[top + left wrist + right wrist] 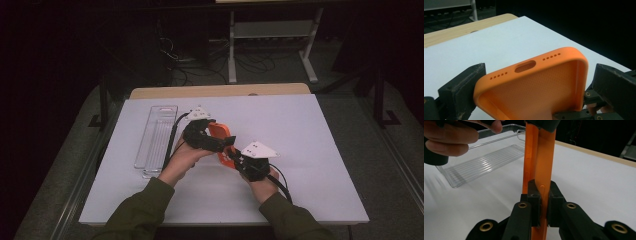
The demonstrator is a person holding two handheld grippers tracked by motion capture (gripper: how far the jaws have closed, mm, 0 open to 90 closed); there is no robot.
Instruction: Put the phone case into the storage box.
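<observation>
An orange phone case is held above the white table between both grippers. My left gripper spans its width: in the left gripper view the case fills the gap between the jaws, its port end with the oval cutout pointing away and its hollow inside facing up. My right gripper comes in from the near right. In the right gripper view the case stands edge-on and the right gripper is pinched on its side wall. Both grippers are shut on the case.
A clear plastic tray lies lengthwise at the table's left, seen ribbed and empty behind the case. The white sheet covers the table, with a wooden strip at the far edge. Cables and a metal frame stand beyond.
</observation>
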